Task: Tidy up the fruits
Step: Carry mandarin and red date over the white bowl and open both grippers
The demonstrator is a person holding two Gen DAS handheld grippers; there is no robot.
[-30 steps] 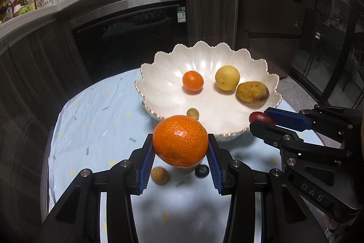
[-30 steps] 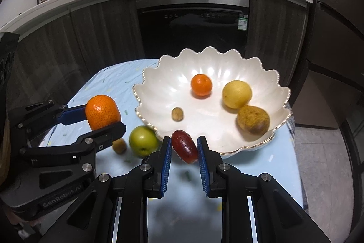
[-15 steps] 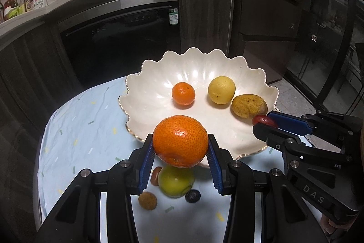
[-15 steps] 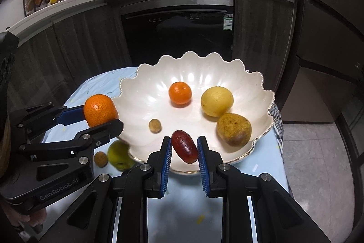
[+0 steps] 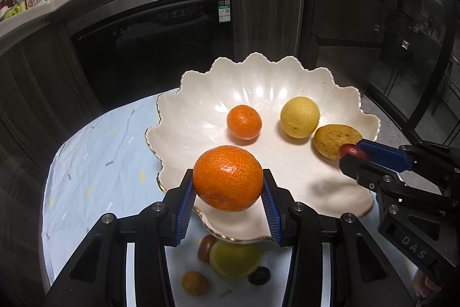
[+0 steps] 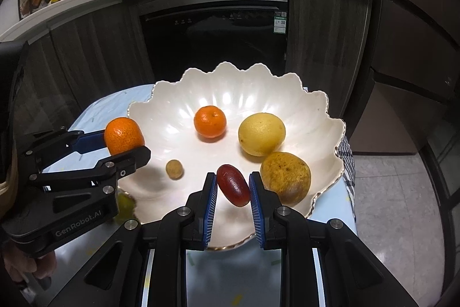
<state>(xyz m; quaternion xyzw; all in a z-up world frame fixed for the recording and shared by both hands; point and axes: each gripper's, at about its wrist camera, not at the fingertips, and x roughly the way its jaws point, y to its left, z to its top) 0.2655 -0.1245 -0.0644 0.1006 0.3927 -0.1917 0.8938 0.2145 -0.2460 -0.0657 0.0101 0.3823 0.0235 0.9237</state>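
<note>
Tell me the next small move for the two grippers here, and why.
Probably lower both a little, then open. The left gripper holds the tangerine over the bowl's near rim, and the right gripper holds the red fruit above the bowl floor. Both look too high to release gently.

Lighting comes from overhead. The white bowl [image 5: 201, 94] is the brightest surface and carries several small glare spots on its fluted wall. The cabinets [image 6: 86, 48] and oven front [image 6: 212, 42] behind it are dim. Fruit inside the bowl casts short, soft shadows. Both views show strong fisheye distortion: the shelf edge [image 6: 86, 5] bows, and the corners fall to black vignette. The near cloth [image 5: 86, 163] at the lower edge is blurred; the green fruit [image 5: 235, 258] there is out of focus.
</note>
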